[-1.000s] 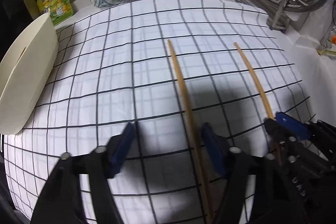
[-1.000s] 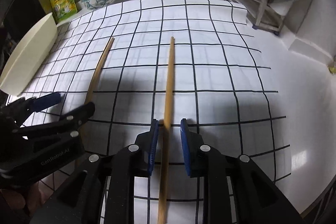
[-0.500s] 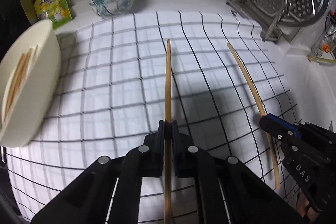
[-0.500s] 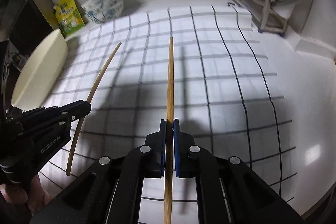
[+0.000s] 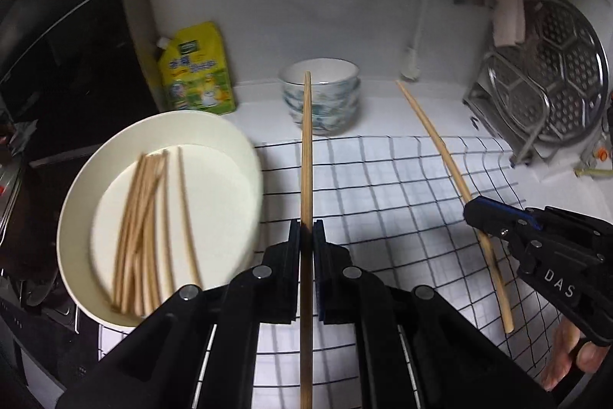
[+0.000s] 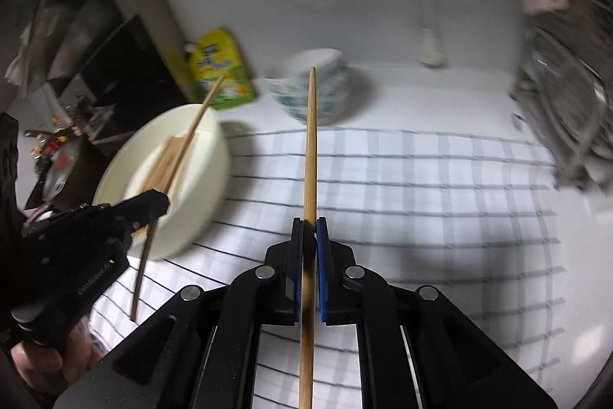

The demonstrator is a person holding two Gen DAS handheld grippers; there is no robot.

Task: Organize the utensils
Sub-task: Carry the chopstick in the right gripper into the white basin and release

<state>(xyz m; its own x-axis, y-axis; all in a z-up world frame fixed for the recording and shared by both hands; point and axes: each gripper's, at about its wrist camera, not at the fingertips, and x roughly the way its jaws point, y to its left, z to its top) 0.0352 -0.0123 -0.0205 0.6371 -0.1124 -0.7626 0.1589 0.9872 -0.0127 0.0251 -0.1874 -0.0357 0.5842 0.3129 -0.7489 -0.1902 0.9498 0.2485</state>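
Two chopsticks are up off the checked cloth point(image 5: 402, 179): we've got the left hand-held gripper point(image 5: 306, 236) clamped on one chopstick point(image 5: 306, 148) and the right hand-held gripper point(image 6: 309, 236) clamped on the other point(image 6: 311, 148), both near the cream oval dish point(image 5: 237, 140), which already has approx a dozen chopsticks point(image 5: 145, 225) in it. Left to do: drop these two in. Right view is motion-blurred (exact count unclear), and the worktop's near edge is hidden.

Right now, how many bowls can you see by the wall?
2, as far as shows: patterned bowls stacked one inside the other at the wall, beside the yellow pouch. The stack may hide another.
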